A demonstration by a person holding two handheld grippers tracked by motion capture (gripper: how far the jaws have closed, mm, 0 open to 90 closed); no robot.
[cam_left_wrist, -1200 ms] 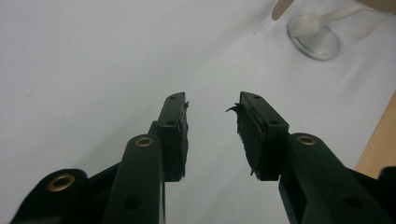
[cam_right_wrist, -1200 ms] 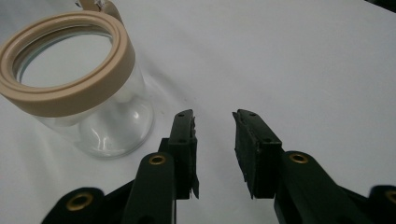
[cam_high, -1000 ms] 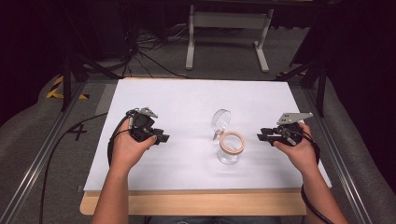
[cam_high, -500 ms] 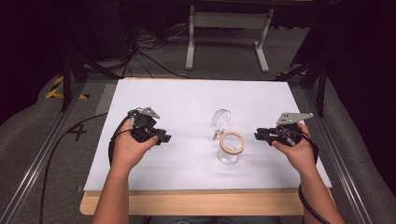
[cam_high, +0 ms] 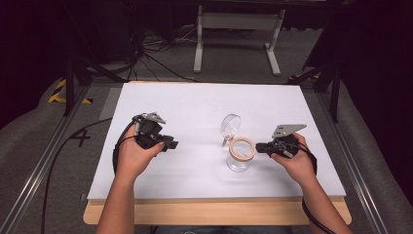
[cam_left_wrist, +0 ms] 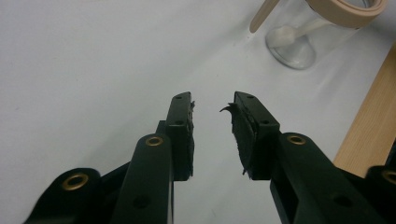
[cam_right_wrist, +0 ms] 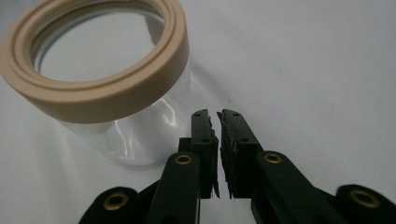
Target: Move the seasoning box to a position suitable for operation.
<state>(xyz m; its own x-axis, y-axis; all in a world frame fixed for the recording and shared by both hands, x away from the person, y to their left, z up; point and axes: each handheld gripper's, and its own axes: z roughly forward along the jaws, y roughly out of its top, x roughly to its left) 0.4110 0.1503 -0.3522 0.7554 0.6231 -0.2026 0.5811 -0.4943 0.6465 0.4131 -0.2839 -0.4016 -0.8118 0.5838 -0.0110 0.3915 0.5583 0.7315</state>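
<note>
The right gripper (cam_high: 259, 146), jaws nearly closed and empty, sits beside the glass jar (cam_high: 241, 155), seemingly to steady it; the left gripper (cam_high: 174, 144) waits apart, jaws parted.

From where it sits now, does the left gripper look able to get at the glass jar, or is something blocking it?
Probably yes. The left gripper is open, and bare white table lies between it and the glass jar. The right gripper sits beside the jar's far side, not in the path.
</note>
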